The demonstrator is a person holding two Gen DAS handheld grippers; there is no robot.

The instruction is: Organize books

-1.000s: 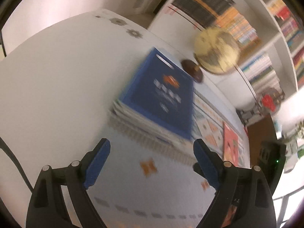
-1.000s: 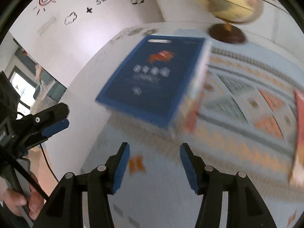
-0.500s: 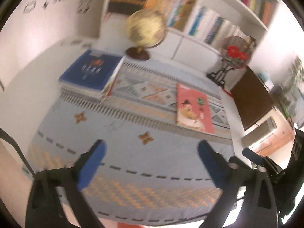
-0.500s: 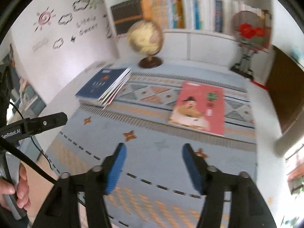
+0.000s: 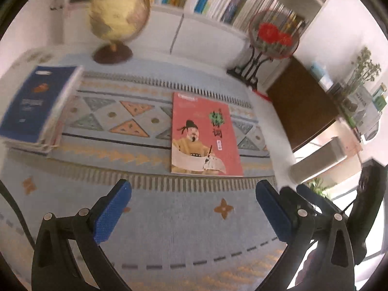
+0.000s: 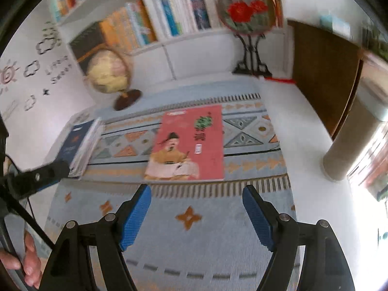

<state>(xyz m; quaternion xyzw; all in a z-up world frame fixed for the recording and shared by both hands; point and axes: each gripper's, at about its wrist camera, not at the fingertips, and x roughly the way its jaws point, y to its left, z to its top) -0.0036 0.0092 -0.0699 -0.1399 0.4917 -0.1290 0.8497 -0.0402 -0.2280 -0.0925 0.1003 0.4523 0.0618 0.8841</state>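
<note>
A pink book (image 5: 203,133) with a robed figure on its cover lies flat on the patterned cloth, just beyond my left gripper (image 5: 194,194), which is open wide with nothing between its blue pads. A stack topped by a dark blue book (image 5: 31,106) sits at the left. In the right wrist view the pink book (image 6: 189,145) lies straight ahead of my right gripper (image 6: 196,194), whose jaws are opening with nothing between them. The blue-topped stack (image 6: 77,145) is far left there.
A globe (image 5: 118,12) stands behind the stack. A round red-flower fan on a black stand (image 5: 274,36) is at the back right. Bookshelves (image 6: 169,17) line the wall. The white table (image 6: 303,145) ends at the right. A hand (image 6: 26,262) holds the left gripper's handle.
Both grippers pulled back from the blue-topped stack and swung right, bringing the pink book ahead of them. Both jaws stand wider than a second ago.
</note>
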